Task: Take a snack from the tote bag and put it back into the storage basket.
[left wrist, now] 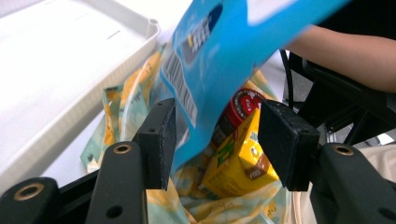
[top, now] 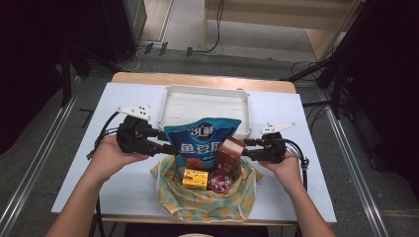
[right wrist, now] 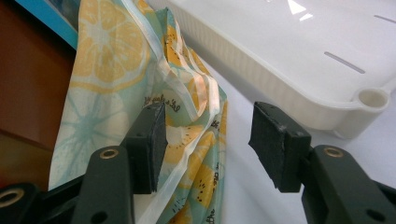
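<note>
Blue pouch (top: pixel 202 140) half out of bag (top: pixel 207 200), between my left gripper's (top: pixel 170 147) parted jaws, grip unclear. Right gripper (top: pixel 245 149) released beside bag rim. Tray (top: pixel 170 106) bare; box, carton, can remain.

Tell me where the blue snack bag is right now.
In the high view the blue snack bag stands upright in the fruit-print bag, just in front of the white tray, between the two grippers.

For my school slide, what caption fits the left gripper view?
Open left gripper around a blue snack pouch above a lemon-print bag.
</note>
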{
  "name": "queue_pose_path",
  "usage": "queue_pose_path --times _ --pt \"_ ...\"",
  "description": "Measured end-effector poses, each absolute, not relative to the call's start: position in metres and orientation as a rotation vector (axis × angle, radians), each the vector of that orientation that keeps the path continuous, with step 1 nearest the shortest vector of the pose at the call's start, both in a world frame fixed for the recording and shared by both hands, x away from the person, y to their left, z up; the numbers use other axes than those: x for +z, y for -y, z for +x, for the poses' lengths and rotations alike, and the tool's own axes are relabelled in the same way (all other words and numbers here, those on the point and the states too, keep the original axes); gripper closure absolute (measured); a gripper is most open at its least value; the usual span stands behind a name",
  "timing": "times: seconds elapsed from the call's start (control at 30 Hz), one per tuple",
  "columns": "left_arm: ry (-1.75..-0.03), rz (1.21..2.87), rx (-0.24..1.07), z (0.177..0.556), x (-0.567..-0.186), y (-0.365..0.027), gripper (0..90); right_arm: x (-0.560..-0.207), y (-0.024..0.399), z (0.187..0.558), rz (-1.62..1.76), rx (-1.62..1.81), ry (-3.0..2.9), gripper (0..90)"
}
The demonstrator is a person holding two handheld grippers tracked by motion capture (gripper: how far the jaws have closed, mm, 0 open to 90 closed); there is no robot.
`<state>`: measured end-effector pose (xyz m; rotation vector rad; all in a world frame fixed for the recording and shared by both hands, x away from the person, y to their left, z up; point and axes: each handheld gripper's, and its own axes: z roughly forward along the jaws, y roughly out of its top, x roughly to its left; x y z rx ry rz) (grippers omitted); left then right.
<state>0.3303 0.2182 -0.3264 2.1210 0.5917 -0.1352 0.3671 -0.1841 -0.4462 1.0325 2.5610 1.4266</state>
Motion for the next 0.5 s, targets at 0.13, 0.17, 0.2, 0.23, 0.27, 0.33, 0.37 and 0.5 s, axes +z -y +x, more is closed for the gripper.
queue_pose_path --times 0.13,0.17,0.2,0.23,0.27,0.33,0.37,0.5 --pt "-0.571 2.124 -0.132 0.333 -0.32 -0.212 48.1 -0.446 0.184 0.367 1.035 1.424 -2.559 47.2" --pt "-0.57 2.128 -0.128 0.334 -0.319 -0.211 48.0 -0.446 0.184 0.367 1.036 1.425 -2.558 47.2" --pt "-0.569 2.13 -0.125 0.335 -0.318 -0.209 48.0 -0.446 0.184 0.367 1.036 1.426 -2.557 47.2" --pt "-0.569 2.132 -0.125 0.336 -0.316 -0.208 48.1 -0.446 0.184 0.367 1.038 1.426 -2.556 47.2" --pt "-0.565 2.129 -0.131 0.337 -0.315 -0.206 48.2 -0.446 0.184 0.367 1.038 1.427 -2.555 47.2" --pt "-0.549 2.135 -0.13 0.338 -0.313 -0.202 48.8 -0.446 0.184 0.367 1.04 1.427 -2.555 47.2" --pt "-0.547 2.146 -0.121 0.339 -0.312 -0.199 48.8 -0.446 0.185 0.367 1.039 1.427 -2.555 47.2" --pt "-0.544 2.168 -0.105 0.343 -0.309 -0.193 50.2 -0.446 0.185 0.367 1.038 1.428 -2.553 47.1"
